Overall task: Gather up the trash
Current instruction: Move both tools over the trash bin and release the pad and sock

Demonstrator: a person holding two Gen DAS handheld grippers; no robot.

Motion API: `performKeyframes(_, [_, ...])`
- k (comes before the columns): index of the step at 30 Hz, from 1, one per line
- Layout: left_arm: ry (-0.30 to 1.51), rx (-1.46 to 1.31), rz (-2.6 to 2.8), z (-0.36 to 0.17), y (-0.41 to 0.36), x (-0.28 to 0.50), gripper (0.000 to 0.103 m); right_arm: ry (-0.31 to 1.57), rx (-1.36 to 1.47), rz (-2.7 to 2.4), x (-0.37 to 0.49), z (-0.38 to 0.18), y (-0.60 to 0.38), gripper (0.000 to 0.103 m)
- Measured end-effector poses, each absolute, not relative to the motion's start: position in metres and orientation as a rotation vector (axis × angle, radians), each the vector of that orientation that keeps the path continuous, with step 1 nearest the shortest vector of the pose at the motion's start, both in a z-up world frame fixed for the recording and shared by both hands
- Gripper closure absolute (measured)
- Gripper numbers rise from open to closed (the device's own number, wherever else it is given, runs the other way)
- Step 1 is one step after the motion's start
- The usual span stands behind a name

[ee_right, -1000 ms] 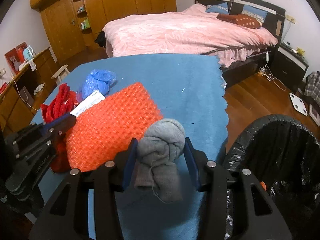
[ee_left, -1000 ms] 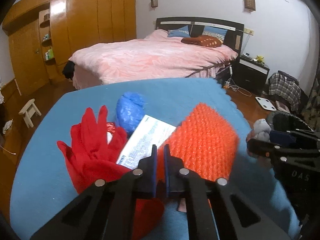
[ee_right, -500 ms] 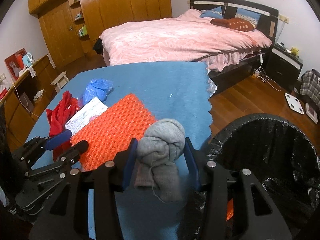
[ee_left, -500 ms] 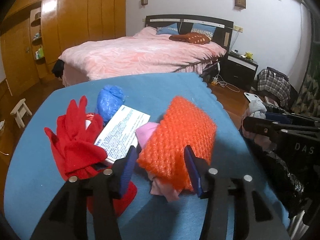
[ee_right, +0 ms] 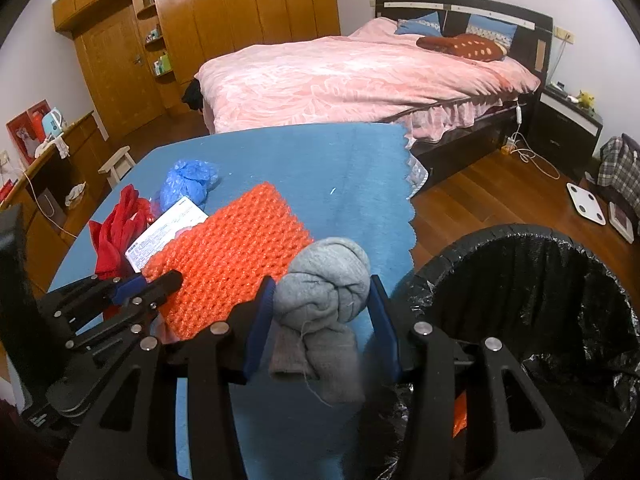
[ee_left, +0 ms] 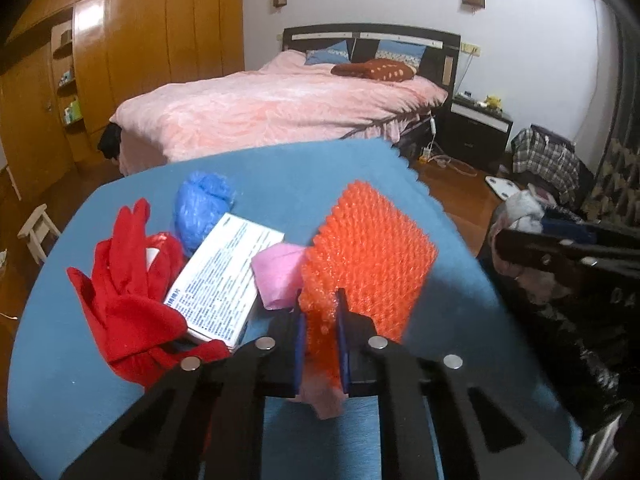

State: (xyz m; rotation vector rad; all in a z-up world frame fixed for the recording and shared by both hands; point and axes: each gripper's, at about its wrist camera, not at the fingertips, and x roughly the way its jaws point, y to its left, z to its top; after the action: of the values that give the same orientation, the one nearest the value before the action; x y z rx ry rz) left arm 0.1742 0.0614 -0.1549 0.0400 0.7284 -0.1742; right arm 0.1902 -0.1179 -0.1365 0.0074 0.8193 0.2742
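Note:
An orange bubble wrap sheet [ee_left: 372, 256] lies on the blue table cover [ee_right: 320, 160]. My left gripper [ee_left: 320, 304] is closing its jaws on the sheet's near edge, and the pads press on it. A pink cloth [ee_left: 276, 276] shows under the raised edge. My right gripper [ee_right: 322, 292] is shut on a rolled grey sock [ee_right: 324, 276], held above the table's right edge beside the black-lined bin [ee_right: 520, 240]. A red glove [ee_left: 124, 280], a white printed box [ee_left: 224, 280] and a crumpled blue bag [ee_left: 202, 204] lie to the left.
The bin stands on the wooden floor right of the table, with something orange inside [ee_right: 460, 412]. A pink bed [ee_right: 360, 76] is behind the table, a small stool [ee_right: 118, 162] to the left, and a white scale [ee_right: 586, 204] on the floor.
My left gripper opened from shut, then closed on the orange sheet's edge, which lifted and uncovered the pink cloth. The right gripper carried the grey sock toward the bin.

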Motion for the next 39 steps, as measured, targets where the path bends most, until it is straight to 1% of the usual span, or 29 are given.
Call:
performKeyframes(7, [0.645,0.001,-0.176,-0.121,0.062,0.158,0.09,0.776,0.024,0.268,0.182,-0.12,-0.128,0.058])
performKeyframes(16, [0.586,0.009,-0.186,-0.09,0.043,0.14,0.09,0.703,0.046,0.265,0.161,-0.091,-0.148,0.058])
performKeyframes(27, [0.561,0.018,-0.237,-0.074,0.009,0.126,0.09,0.641,0.052,0.197,0.127,-0.066,-0.195,0.057])
performKeyframes(39, [0.57,0.049,-0.372,-0.069,-0.057,0.119,0.09,0.613,0.1,0.053,0.097,-0.064,-0.265,0.057])
